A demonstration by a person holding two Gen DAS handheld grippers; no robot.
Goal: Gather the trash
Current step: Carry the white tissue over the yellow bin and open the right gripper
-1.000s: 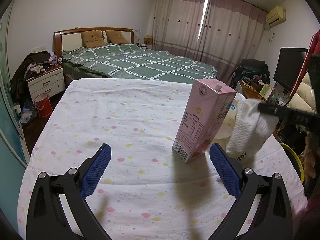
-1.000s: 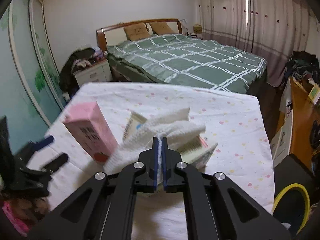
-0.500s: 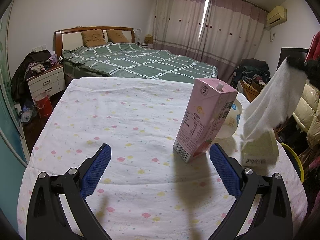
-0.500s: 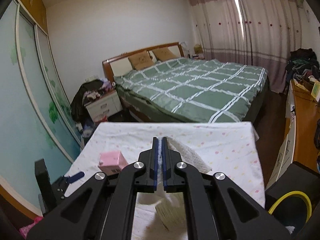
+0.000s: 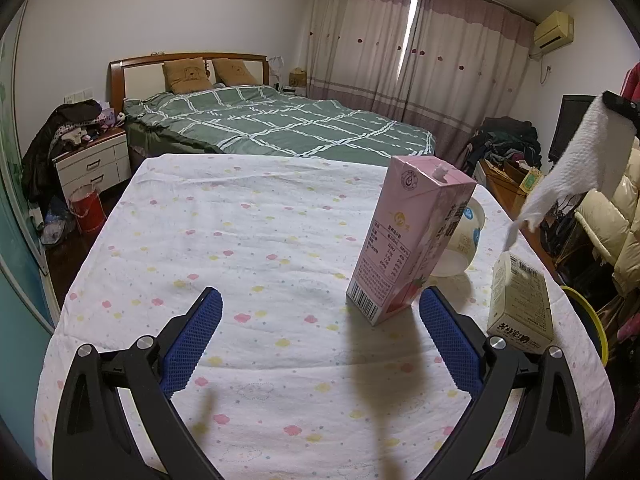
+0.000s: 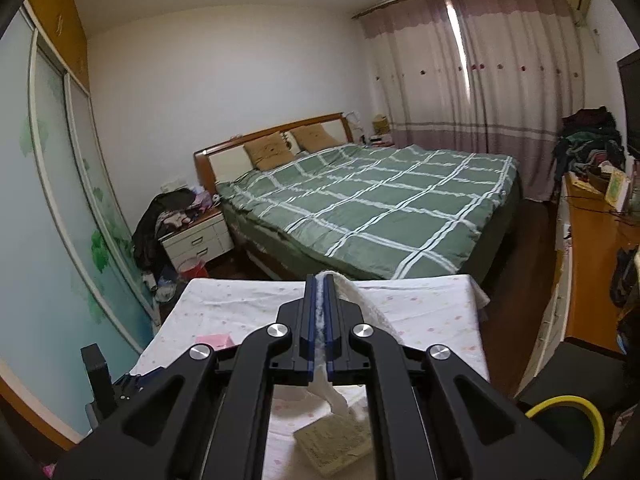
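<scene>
My right gripper (image 6: 319, 292) pinches a white tissue (image 5: 568, 168) above the table's (image 5: 256, 240) right edge; my left gripper (image 5: 320, 312) gapes empty beside the carton (image 5: 404, 248).

Fluffy white tissue (image 5: 576, 168) — glossy pink carton (image 5: 408, 240) — matt cotton tablecloth (image 5: 240, 240).

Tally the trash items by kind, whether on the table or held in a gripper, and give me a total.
Pink drink carton, standing: 1
Beige pack, lying flat: 1
White cup on its side behind the carton: 1
White tissue, clamped in the right gripper: 1
Total: 4
</scene>
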